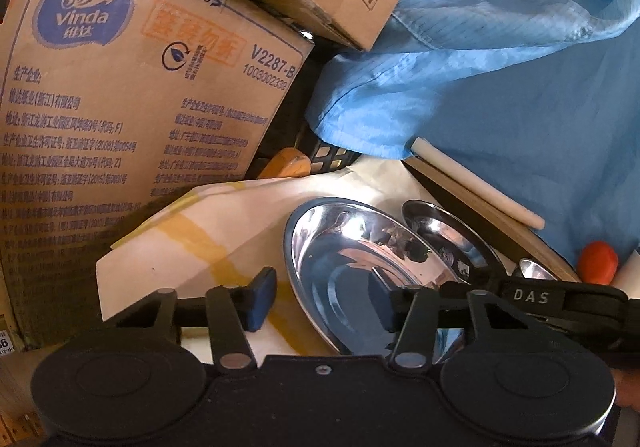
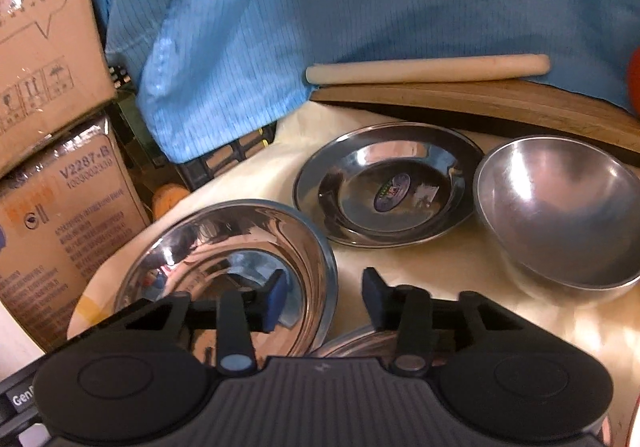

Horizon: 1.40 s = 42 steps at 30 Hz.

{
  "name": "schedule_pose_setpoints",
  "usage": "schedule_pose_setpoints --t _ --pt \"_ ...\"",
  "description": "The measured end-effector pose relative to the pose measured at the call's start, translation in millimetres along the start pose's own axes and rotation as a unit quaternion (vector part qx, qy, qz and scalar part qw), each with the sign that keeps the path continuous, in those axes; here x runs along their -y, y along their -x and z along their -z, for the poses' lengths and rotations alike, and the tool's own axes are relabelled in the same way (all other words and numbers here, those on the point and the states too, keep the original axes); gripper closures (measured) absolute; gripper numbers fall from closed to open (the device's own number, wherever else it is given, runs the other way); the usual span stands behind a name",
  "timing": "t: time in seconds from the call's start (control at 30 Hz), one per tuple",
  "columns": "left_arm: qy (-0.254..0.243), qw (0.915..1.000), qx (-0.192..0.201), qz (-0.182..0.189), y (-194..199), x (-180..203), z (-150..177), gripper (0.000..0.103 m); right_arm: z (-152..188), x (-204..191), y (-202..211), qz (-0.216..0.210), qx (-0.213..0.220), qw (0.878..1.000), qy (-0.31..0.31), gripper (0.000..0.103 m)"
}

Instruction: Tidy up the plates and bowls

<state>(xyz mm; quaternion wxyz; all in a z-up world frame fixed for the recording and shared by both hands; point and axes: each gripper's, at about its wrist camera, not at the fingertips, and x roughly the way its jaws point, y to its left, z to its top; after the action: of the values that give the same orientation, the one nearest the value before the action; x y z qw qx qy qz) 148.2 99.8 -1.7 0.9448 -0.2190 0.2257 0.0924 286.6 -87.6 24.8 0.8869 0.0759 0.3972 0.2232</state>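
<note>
Left gripper [image 1: 322, 301] fingers part-open, straddling the near plate's [image 1: 352, 255] left rim, pads not pressing. Right gripper [image 2: 325, 297] fingers part-open astride the same plate's right rim, contact unclear. Second plate [image 2: 386, 187] and bowl [image 2: 560, 207] sit behind on the cloth [image 2: 440, 271].

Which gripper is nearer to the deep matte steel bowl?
Right. The right gripper straddles the shiny plate's right rim, with the bowl ahead on its right. The left gripper straddles that plate's left rim, so the plate lies between it and the bowl.
</note>
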Motion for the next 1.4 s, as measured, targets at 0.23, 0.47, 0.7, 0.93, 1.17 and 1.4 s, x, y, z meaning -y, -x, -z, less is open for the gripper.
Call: schedule_pose_setpoints --t 0.23,0.47,0.7,0.93,1.17,1.4 --pt "0.004 1.0000 -0.002 0.002 -1 -3 0 0.076 2 -2 -6 -0.002 -0.003 1.000 -0.003 0.083" --pt "0.010 0.9999 0.009 -0.003 2 -5 -1 0.079 2 -5 -3 0.001 0.005 1.000 -0.002 0.089" --pt "0.003 0.9994 0.036 -0.003 18 0 -7 0.079 0 -12 14 -0.008 0.028 1.000 -0.003 0.090" --pt "0.001 0.9986 0.052 0.003 34 12 -14 0.080 -5 -13 45 -0.023 0.073 0.997 -0.017 0.092" --pt "-0.019 0.9978 0.053 0.035 48 41 -10 0.080 5 7 84 -0.011 0.112 0.993 -0.040 0.092" --pt "-0.047 0.9959 0.026 0.072 51 67 11 0.080 33 33 121 0.023 0.144 0.987 -0.070 0.091"
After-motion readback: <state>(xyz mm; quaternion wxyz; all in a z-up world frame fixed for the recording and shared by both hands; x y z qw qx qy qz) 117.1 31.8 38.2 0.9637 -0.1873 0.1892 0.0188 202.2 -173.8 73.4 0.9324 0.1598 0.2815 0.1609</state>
